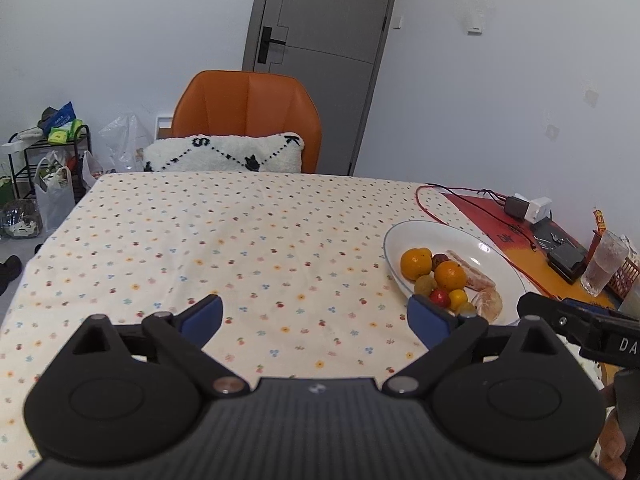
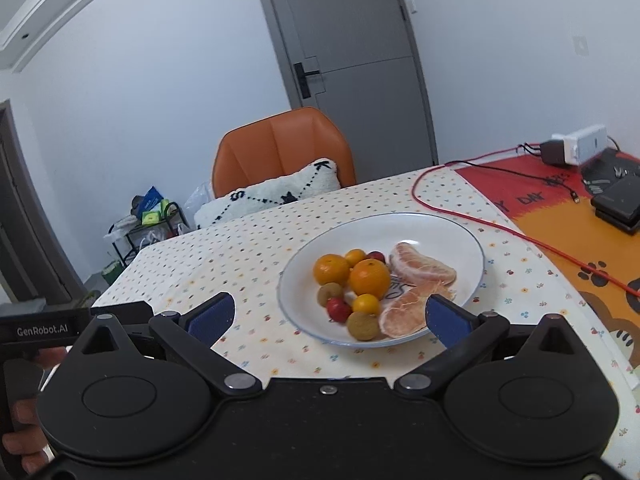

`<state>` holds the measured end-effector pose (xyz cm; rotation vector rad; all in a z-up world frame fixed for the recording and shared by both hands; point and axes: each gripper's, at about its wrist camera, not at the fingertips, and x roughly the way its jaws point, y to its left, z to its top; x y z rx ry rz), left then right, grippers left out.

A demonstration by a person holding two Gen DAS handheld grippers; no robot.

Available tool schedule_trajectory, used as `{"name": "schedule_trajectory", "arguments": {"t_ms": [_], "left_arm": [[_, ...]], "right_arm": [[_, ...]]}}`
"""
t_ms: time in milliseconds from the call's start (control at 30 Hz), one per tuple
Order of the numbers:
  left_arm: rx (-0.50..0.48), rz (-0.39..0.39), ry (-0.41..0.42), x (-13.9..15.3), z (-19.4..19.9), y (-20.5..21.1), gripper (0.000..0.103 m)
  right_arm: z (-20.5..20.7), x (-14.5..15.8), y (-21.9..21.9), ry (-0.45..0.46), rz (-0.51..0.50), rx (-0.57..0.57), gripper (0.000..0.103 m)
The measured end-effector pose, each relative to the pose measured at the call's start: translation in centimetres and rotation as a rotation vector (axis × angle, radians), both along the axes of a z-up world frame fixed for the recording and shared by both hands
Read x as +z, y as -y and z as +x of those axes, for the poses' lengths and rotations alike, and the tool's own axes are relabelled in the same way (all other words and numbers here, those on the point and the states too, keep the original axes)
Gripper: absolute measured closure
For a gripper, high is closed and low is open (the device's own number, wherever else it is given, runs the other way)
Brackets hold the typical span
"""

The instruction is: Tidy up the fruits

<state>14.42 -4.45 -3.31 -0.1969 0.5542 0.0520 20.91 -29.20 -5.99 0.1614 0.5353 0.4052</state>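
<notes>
A white plate (image 2: 460, 240) on the dotted tablecloth holds two oranges (image 2: 369, 277), two peeled pomelo segments (image 2: 422, 268), small yellow and red fruits (image 2: 338, 308) and brownish round fruits (image 2: 362, 326). The plate also shows in the left wrist view (image 1: 424, 236), right of centre. My right gripper (image 2: 328, 314) is open and empty, just short of the plate's near rim. My left gripper (image 1: 316, 316) is open and empty, over bare tablecloth left of the plate.
An orange chair (image 1: 248, 108) with a white cushion (image 1: 224, 154) stands at the far table edge. A red cable (image 2: 500, 228), chargers (image 2: 576, 146) and black boxes (image 2: 618, 202) lie on a red-orange mat to the right. A glass (image 1: 604, 266) stands at the far right.
</notes>
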Motion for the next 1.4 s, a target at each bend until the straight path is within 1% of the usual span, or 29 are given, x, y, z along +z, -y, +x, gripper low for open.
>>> {"name": "schedule_trajectory", "arguments": {"t_ms": [67,233,533,733,900,1133,1400], "left_arm": [[0.007,0.002,0.008,0.2,-0.8,-0.3,0.005],[0.023,0.036,0.012,0.7,-2.6,-0.9,0.004],[0.021,0.058,0.013,1.9,-5.4,-1.4,0.004],[0.015,0.084,0.032,2.9,-7.4,-1.0,0.004],[0.006,0.080,0.037,3.7,-8.9,-0.8,0.004],[0.006,0.110,0.044,5.2,-11.1,-0.6,0.004],[-0.009,0.124,0.055,6.4,-13.0,-0.4,0.003]], "right_arm": [[-0.7,0.3,-0.5,0.005,-0.009,0.015,0.000],[-2.1,1.1,-1.4,0.004,-0.026,0.029,0.000],[-4.8,2.5,-2.3,-0.003,-0.038,0.058,0.000],[-6.4,3.4,-2.3,0.003,-0.034,0.066,0.000],[-7.5,4.2,-2.0,0.009,-0.028,0.076,0.000],[-9.4,5.6,-1.7,0.029,-0.025,0.094,0.000],[-11.1,6.6,-1.6,0.015,-0.036,0.092,0.000]]}}
